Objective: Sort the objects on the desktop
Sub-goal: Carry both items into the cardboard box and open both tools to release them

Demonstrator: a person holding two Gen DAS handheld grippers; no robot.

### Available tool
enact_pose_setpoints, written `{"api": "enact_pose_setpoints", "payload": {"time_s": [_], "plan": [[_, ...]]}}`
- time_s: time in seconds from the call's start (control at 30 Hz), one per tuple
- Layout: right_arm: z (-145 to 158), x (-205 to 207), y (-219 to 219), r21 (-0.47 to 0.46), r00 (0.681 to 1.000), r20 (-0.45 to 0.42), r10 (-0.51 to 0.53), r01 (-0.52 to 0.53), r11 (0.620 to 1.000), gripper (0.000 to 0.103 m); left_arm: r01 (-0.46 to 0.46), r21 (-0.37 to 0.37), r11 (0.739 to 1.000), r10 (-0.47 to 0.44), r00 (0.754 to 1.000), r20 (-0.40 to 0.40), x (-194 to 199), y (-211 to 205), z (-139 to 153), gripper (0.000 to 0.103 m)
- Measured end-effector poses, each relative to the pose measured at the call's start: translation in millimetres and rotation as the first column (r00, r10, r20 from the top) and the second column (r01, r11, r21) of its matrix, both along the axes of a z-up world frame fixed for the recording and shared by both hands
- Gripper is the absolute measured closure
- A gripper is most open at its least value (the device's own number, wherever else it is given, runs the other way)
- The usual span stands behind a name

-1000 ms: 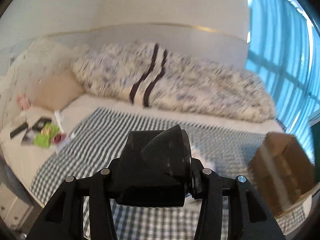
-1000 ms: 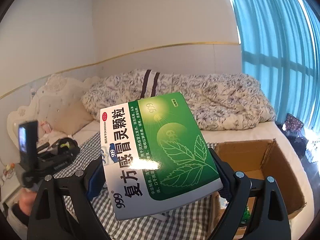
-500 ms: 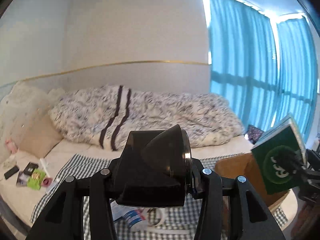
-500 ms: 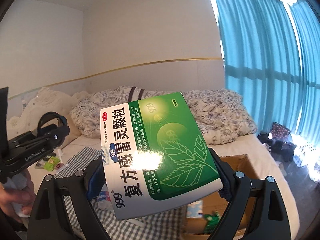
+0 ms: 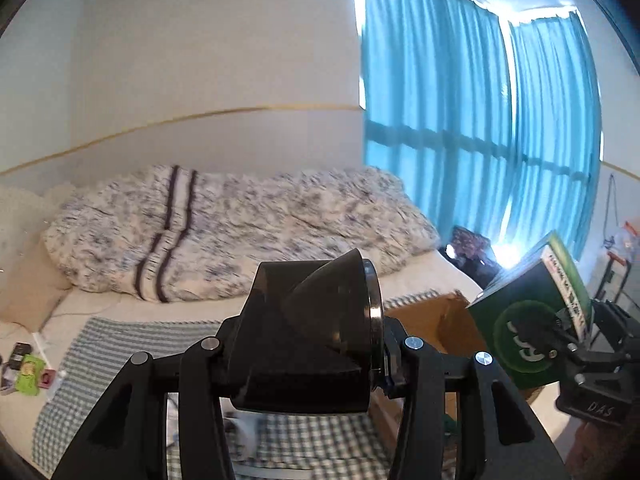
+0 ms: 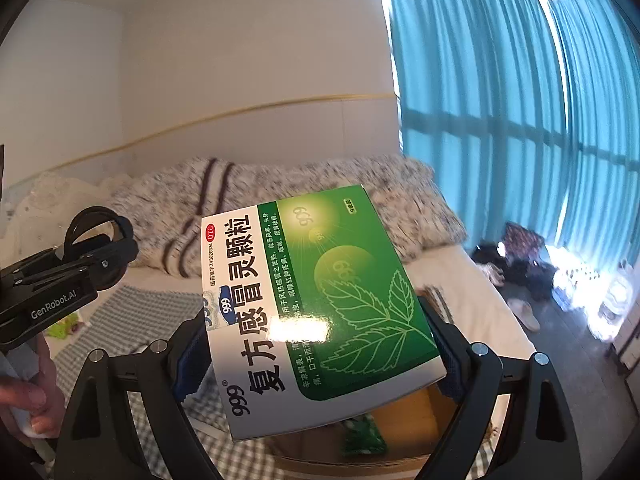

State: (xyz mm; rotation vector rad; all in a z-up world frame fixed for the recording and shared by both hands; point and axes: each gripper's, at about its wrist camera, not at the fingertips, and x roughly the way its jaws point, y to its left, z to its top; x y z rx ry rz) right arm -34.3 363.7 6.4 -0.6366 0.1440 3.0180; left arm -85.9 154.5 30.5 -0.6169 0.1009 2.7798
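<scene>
Bedroom; medicine box (image 6: 316,312) between fingers (image 6: 190,360)

Left claw (image 5: 308,344) is clamped on a dark rounded piece (image 5: 312,332), its fingers pressed to both flanks, held level and raised above the bed; in the right view it shows at the left edge (image 6: 60,284), gripped from below by a bare hand (image 6: 28,396); right claw (image 6: 320,352) is closed on a green box (image 6: 316,312), blue pads against its two ends, box tilted; it shows at the right edge of the left view (image 5: 568,344)
</scene>
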Motion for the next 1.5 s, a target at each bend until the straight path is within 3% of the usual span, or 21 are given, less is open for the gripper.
{"api": "enact_pose_setpoints", "payload": {"time_s": [0.37,0.8,1.03,1.1,1.17,1.23,1.5], "plan": [[-58,-30,65,0.005,0.975,0.194,-0.104,0.105,0.994,0.013,0.136,-0.03,0.99,-0.13,0.98,0.151,-35,81,-59,0.055],[-109,-64,80,0.078,0.924,0.365,-0.112,0.09,0.993,0.013,0.216,-0.088,0.973,-0.179,0.934,0.308,-80,138,-116,0.055],[-131,-70,84,0.089,0.902,0.414,-0.122,0.093,0.992,0.012,0.242,-0.114,0.964,-0.183,0.908,0.376,-92,152,-145,0.054],[-133,-71,84,0.09,0.898,0.422,-0.123,0.093,0.992,0.012,0.243,-0.107,0.964,-0.184,0.903,0.388,-94,155,-147,0.051],[-135,-71,85,0.089,0.896,0.426,-0.125,0.096,0.991,0.012,0.242,-0.099,0.965,-0.186,0.901,0.391,-95,154,-147,0.036],[-134,-71,83,0.086,0.897,0.424,-0.128,0.101,0.991,0.012,0.235,-0.096,0.967,-0.182,0.906,0.383,-96,153,-144,0.029],[-104,-60,77,0.091,0.93,0.337,-0.148,0.125,0.988,0.012,0.198,-0.056,0.979,-0.169,0.93,0.327,-92,132,-115,0.029]]}}
